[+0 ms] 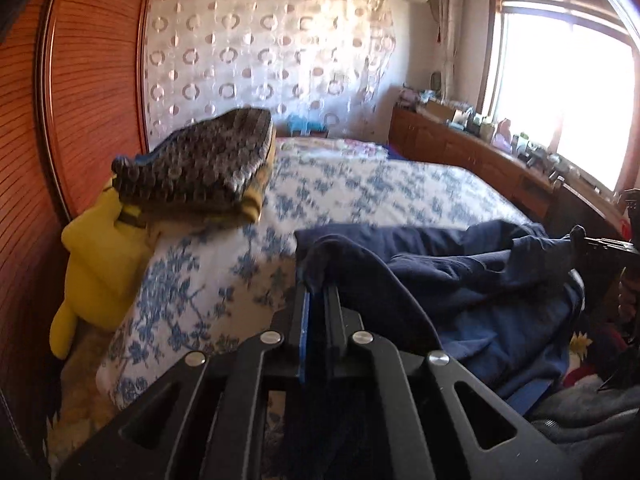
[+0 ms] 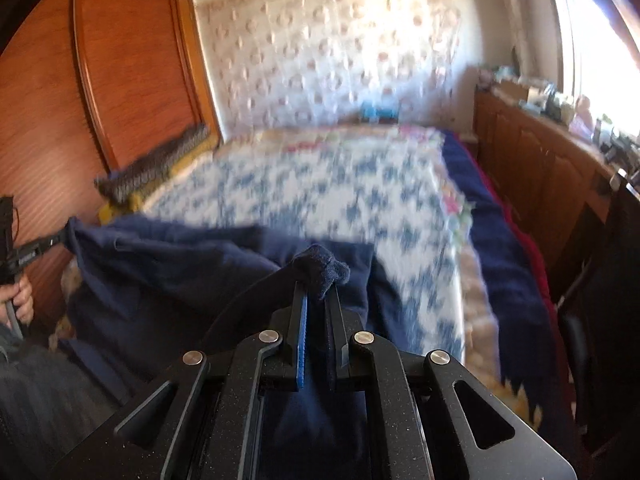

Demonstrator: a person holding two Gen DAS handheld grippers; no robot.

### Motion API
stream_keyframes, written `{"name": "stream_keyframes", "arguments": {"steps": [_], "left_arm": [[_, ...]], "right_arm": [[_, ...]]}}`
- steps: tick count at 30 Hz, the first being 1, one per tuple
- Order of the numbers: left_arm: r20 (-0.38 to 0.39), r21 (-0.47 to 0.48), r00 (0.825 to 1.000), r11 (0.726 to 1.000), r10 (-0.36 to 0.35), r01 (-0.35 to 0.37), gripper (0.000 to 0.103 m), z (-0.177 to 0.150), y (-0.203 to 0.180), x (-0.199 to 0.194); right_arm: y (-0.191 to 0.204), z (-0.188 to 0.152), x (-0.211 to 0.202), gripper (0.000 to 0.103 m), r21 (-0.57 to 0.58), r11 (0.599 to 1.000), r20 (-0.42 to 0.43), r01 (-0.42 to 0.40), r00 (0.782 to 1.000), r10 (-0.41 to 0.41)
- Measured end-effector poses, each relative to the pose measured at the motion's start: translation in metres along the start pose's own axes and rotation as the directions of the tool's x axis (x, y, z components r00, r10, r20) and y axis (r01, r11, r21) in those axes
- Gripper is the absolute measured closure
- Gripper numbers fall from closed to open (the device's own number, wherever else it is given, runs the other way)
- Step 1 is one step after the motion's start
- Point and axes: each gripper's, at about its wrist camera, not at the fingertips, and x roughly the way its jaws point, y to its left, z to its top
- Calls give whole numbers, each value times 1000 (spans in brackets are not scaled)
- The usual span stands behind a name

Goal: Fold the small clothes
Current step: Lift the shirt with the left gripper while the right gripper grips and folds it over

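The left gripper (image 1: 318,286), black metal with a blue pad, is clenched on a bunched corner of the soft navy-blue cotton garment (image 1: 460,276). The right gripper (image 2: 318,292) pinches the garment's other corner, a knob of fabric poking above its fingertips. Between the two, the navy cloth hangs slack and creased over the near end of the bed, part of it resting on the white quilted bedspread with blue flower print (image 1: 360,188). On the bedspread's far left edge sits a folded pile: a dark grey-brown knobbly knit (image 1: 200,160) on top of a yellow striped piece. Beside the bed a yellow plush toy (image 1: 100,256) leans against the reddish ribbed wooden wardrobe (image 1: 80,80). A hand (image 2: 20,300) grips the left gripper's handle.
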Motion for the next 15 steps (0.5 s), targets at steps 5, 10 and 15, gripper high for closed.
{"name": "stream_keyframes", "arguments": {"steps": [5, 10, 15], "left_arm": [[-25, 19, 1000, 1000, 5, -5, 85, -9, 3, 3], [-24, 62, 1000, 998, 3, -1, 68, -5, 1, -5], [-19, 50, 1000, 999, -14, 14, 55, 4, 4, -9]], "right_arm": [[-9, -19, 18, 97, 26, 999, -72, 23, 997, -22], [-8, -14, 9, 83, -8, 999, -68, 46, 997, -46], [-10, -4, -10, 59, -20, 997, -20, 70, 997, -71]]}}
